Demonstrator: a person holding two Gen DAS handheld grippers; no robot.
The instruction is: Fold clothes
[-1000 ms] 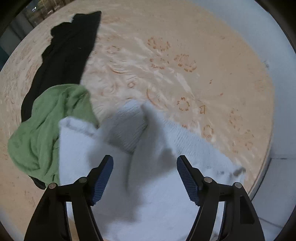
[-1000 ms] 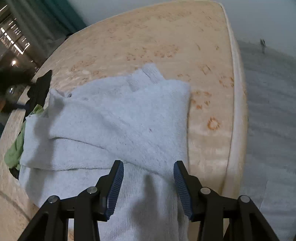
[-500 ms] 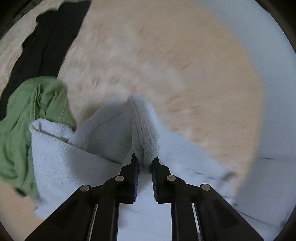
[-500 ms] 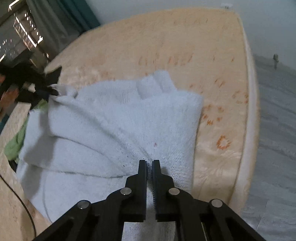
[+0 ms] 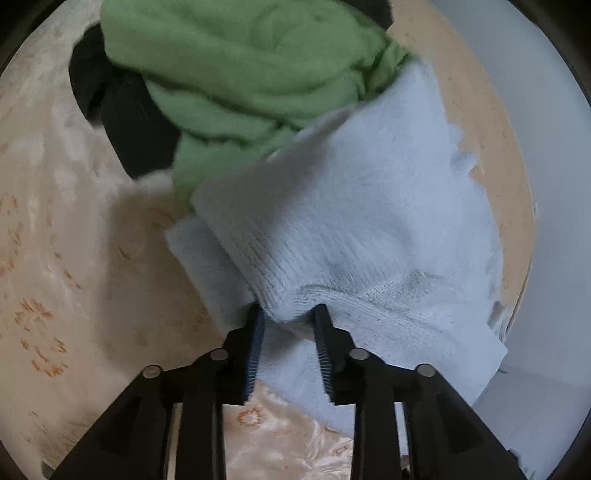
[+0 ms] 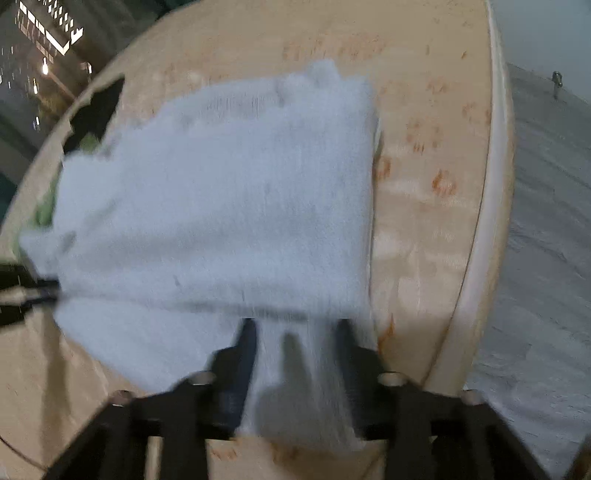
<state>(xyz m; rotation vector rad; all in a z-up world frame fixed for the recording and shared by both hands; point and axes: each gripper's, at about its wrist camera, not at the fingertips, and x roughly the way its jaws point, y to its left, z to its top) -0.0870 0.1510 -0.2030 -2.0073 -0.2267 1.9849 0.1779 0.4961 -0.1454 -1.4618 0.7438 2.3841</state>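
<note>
The pale blue knitted garment lies folded on the peach floral mattress, close to the mattress edge, with the folded upper layer lying over a lower layer. No container shows in either view.

In the left wrist view the left gripper has its 2 fingers parted a moderate way, with the ribbed fold of the garment bulging down between the tips; the cloth touches the tips, but the fingers do not pinch it. Beyond the garment, a crumpled green garment lies against its far edge, partly over a black garment. Only this view shows the size of the green heap and the black cloth under it.

In the right wrist view, which is blurred by motion, the right gripper also has its fingers apart, with the lower layer of the garment running between them and the folded edge just ahead of the tips. Whether the cloth is gripped cannot be told, though the gap looks too wide for that. This view alone shows the rounded mattress border, the grey floor beside it, and lit windows at the far left. Only slivers of green and black show past the garment's far side.
</note>
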